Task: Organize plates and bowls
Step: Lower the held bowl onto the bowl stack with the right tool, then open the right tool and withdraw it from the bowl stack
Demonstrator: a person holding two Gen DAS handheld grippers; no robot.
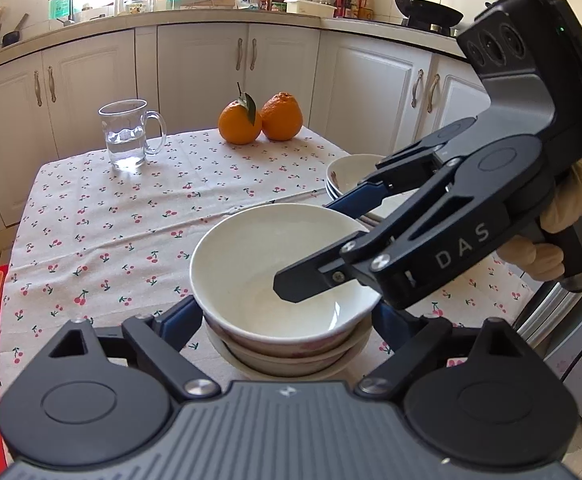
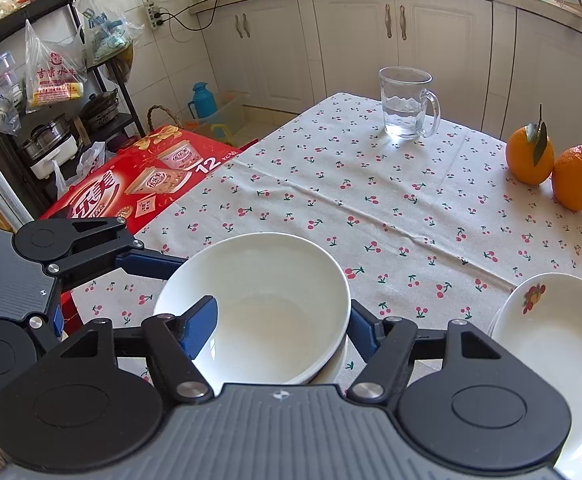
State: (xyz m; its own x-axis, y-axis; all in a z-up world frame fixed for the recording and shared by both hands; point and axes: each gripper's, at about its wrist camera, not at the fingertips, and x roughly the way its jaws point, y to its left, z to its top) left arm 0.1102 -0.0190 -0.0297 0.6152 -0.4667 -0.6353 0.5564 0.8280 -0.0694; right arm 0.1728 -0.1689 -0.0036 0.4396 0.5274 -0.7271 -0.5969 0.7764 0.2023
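Note:
A white bowl (image 1: 251,264) (image 2: 271,280) tops a small stack of bowls (image 1: 291,356) on the cherry-print tablecloth, close in front of both cameras. My left gripper (image 1: 287,306) is open, one blue finger (image 1: 179,320) on each side of the stack, close to its walls. My right gripper (image 2: 282,302) (image 1: 309,247) comes in from the right, also open. It straddles the top bowl's wall, with one finger (image 2: 201,328) inside the bowl, apart from the wall, and the other outside. A stack of shallow flowered plates (image 2: 551,340) (image 1: 343,172) sits to the right.
A glass mug of water (image 1: 125,136) (image 2: 405,104) and two oranges (image 1: 259,120) (image 2: 551,164) stand at the table's far side. A red carton (image 2: 131,184) lies beside the table's left edge. A gloved hand (image 1: 571,208) holds the right gripper. White cabinets stand behind.

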